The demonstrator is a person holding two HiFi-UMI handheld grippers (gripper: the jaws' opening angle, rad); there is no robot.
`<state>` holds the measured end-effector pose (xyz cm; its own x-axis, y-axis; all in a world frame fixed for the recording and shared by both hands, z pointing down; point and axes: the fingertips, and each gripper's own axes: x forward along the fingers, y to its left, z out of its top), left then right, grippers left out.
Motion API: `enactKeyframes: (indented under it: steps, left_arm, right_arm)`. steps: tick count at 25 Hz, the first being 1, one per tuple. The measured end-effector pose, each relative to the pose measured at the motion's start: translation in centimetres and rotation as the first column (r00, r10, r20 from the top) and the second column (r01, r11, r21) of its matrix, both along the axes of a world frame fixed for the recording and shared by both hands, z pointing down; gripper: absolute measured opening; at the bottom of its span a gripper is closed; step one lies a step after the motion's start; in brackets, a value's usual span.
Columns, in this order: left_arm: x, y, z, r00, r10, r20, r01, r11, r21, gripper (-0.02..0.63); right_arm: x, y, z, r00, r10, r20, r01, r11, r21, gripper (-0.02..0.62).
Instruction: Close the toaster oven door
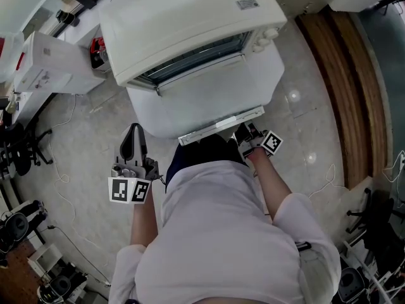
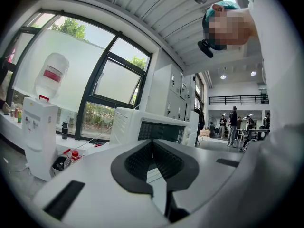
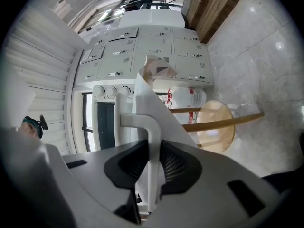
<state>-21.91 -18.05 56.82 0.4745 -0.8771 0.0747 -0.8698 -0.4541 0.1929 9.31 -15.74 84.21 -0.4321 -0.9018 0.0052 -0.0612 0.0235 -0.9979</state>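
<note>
At the toaster oven (image 1: pixel 190 18), the lowered door (image 1: pixel 202 103) is pinched by its handle (image 3: pixel 153 141) in the right tool (image 1: pixel 245 133) (left tool (image 1: pixel 133 138) pressed together, idle). A slip is risked if the handle is lifted askew.

Empty left hand-held gripper (image 2: pixel 152 148), jaws together, before white toaster oven (image 2: pixel 129 125)

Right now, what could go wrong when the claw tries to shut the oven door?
1. The right claw pinches the handle near its right end, not the middle, so the thin bar might slip out as the door swings up.
2. The door lies fully open. If the grip slips partway, it would probably drop back down with a bang.
</note>
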Motion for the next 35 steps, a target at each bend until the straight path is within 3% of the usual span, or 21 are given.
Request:
enactKeyframes:
  steps: [13, 35]
  left_arm:
    - [-0.2, 0.9, -4.8, 1.0, -0.014, 0.011, 0.014, 1.0, -0.027, 0.021]
    - [0.5, 0.8, -14.0, 1.0, 0.002, -0.027, -0.003, 1.0, -0.021, 0.021]
  right_arm:
    - [0.2, 0.7, -1.5, 1.0, -0.003, -0.009, 0.002, 0.993, -0.119, 0.077]
    - [0.2, 0.5, -11.2, 1.0, 0.02, -0.015, -0.022, 0.987, -0.161, 0.089]
